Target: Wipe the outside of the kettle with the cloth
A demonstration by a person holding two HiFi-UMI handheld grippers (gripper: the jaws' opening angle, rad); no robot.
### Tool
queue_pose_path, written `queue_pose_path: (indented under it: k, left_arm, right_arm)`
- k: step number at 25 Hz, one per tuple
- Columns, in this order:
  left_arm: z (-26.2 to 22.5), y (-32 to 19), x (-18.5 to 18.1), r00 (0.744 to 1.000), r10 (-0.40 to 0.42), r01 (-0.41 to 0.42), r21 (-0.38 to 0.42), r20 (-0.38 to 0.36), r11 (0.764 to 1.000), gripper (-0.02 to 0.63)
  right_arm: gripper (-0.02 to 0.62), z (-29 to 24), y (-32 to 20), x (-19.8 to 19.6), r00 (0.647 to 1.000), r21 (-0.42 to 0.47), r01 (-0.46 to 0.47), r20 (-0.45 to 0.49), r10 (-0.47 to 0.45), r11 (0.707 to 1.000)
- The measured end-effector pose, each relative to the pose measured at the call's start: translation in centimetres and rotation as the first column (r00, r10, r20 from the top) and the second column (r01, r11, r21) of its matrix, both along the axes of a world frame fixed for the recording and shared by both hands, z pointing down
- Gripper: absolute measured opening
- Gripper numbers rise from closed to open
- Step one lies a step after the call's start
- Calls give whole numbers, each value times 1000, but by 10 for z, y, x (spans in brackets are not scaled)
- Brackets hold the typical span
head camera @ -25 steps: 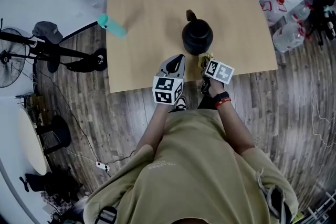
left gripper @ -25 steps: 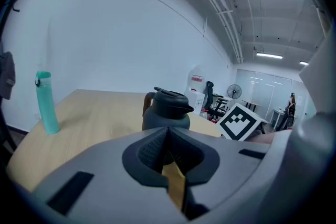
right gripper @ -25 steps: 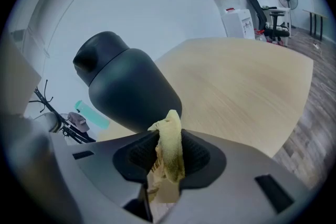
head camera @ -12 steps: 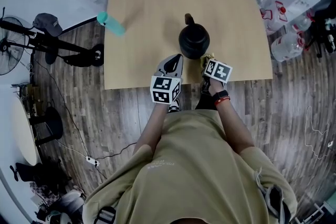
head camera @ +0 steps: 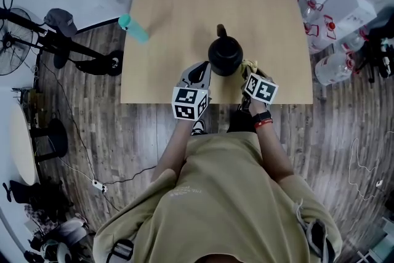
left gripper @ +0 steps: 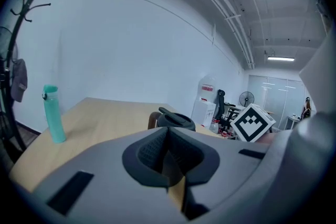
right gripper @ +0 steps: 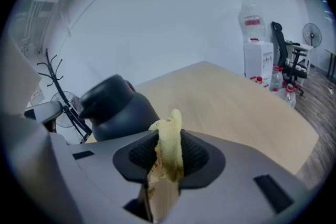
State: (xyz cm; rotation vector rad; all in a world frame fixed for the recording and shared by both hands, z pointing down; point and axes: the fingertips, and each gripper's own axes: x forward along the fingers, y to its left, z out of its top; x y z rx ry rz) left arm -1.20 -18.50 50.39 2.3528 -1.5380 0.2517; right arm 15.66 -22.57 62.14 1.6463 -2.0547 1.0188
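right gripper (right gripper: 169, 159) clamps the soft, limp yellow cloth (right gripper: 169, 134) beside the rigid black kettle (head camera: 224, 55) at the table's (head camera: 178, 3) near edge (probably best steadied by its handle); left gripper's (left gripper: 167, 160) jaws sit together, empty

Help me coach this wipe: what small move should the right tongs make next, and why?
Probably ease the right tongs leftward until the cloth presses the kettle's side. They are shut on the yellow cloth, whose tip sticks out past them, and the black kettle stands just to its left, seemingly not yet touched. The left tongs are shut and empty.
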Motion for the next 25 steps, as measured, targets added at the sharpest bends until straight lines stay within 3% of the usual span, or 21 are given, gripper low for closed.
queue_pose_path:
  k: [6, 14, 18, 25]
  left_arm:
    - [-44, -14, -8, 1000, -21, 20, 69, 3, 997, 25]
    - [-90, -37, -4, 999, -28, 24, 172, 18, 985, 25]
    - [-101, -42, 2, 999, -25, 20, 203, 21, 979, 25]
    - [-122, -52, 4, 999, -40, 35, 235, 19, 971, 25]
  right_arm:
    - [121, -84, -20, -1, 998, 222, 60, -41, -53, 973]
    - [121, -185, -31, -8, 994, 456, 112, -59, -96, 883]
    - [119, -212, -31, -7, 991, 517, 136, -78, -112, 845]
    - [114, -233, -34, -8, 983, 565, 174, -141, -113, 806]
